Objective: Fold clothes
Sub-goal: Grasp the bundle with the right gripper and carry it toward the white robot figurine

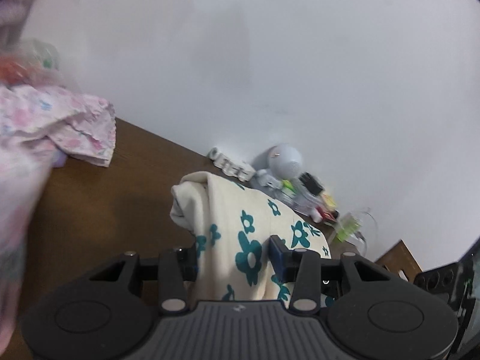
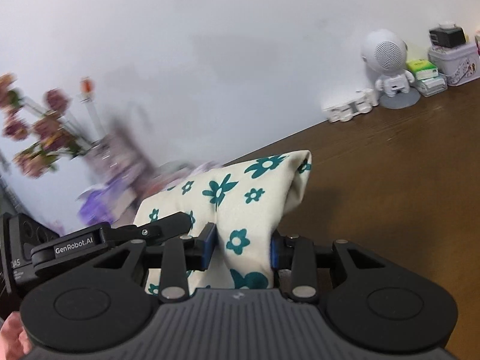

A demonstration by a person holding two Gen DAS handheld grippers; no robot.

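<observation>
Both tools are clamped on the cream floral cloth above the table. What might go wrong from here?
1. The floral cloth is bunched between the right tool and the left tool, so the fold may come out uneven.
2. The small white figure and boxes nearby might get swept by swinging fabric.

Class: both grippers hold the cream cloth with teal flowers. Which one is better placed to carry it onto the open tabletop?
Probably the right gripper: bare brown table lies beside its cloth. The left gripper has pink clothes nearby.
</observation>
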